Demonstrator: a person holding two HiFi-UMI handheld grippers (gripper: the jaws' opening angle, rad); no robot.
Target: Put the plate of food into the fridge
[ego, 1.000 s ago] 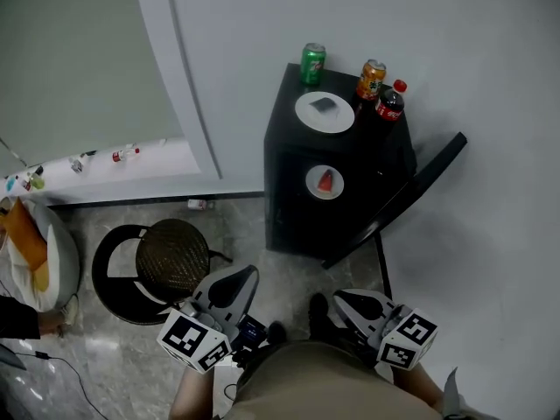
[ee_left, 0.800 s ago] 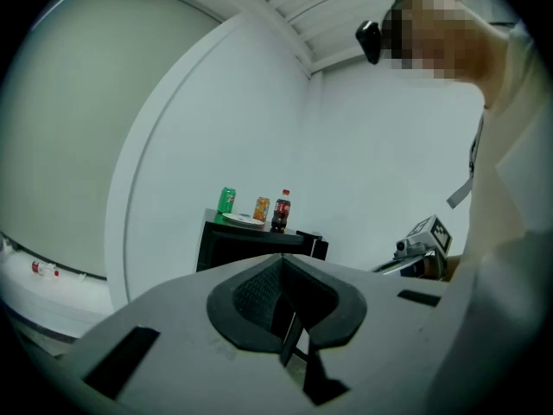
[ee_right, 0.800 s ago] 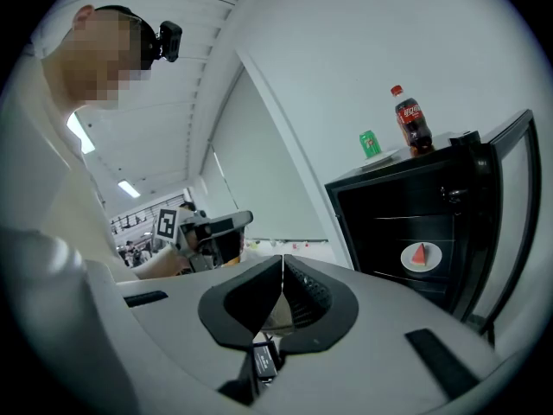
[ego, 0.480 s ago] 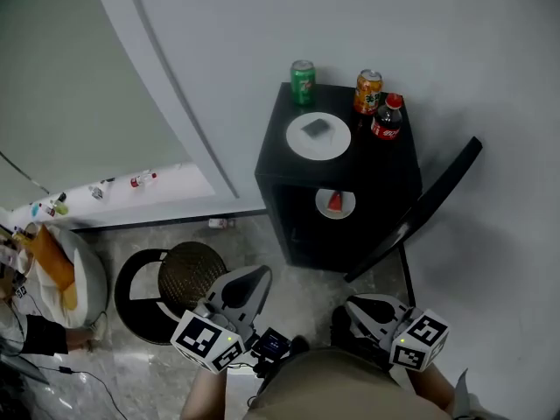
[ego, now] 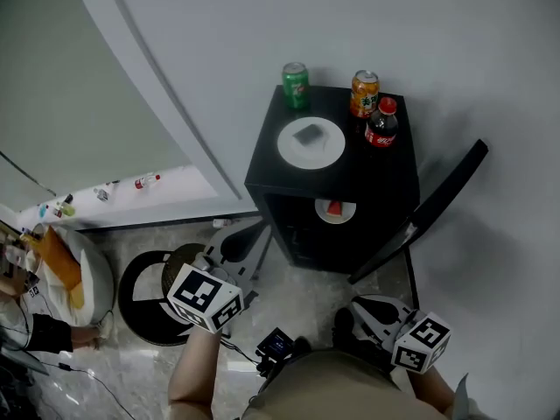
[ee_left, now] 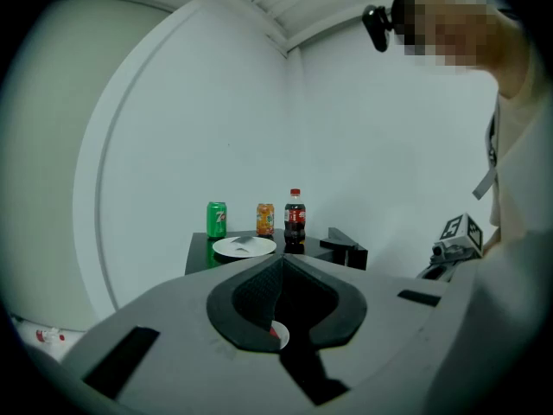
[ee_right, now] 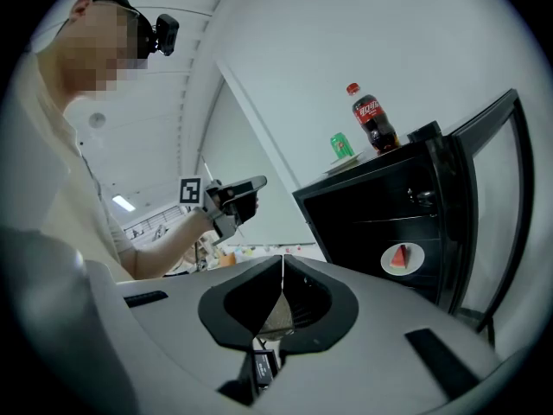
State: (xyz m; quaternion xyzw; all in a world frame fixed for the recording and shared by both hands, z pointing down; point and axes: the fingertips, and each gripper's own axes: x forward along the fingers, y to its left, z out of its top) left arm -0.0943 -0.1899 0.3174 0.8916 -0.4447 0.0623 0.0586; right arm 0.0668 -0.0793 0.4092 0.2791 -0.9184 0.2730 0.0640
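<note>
Both grippers are fully closed and hold nothing. The left gripper [ego: 249,236] has its jaws pressed together with only air ahead of them, and the right gripper [ego: 360,305] is the same. The left gripper is held out ahead, near the left front corner of the fridge [ego: 385,169]. The right gripper sits low and close to the person's body, well apart from the fridge.

The fridge is a small black box standing against a white wall. Its door [ego: 435,206] is swung wide to the right, so the inside faces the person. The plate of food [ego: 334,210], white with one red wedge on it, lies on a shelf inside, near the front. The rest of the inside is too dark to read.

On the fridge top a second plate [ego: 311,143] carries one flat dark piece and sits near the front edge. At the far edge stand a green can [ego: 296,85] and an orange can [ego: 364,93]. A cola bottle [ego: 379,122] with a red cap stands just beside the orange can, near the right edge. In all there are two plates, two cans and one bottle.

Pale floor lies open between the person and the fridge opening. A round dark stool [ego: 179,261] stands on the floor left of the fridge, just beside the left gripper in the head view. A low white ledge [ego: 131,195] with small items runs along the far left
</note>
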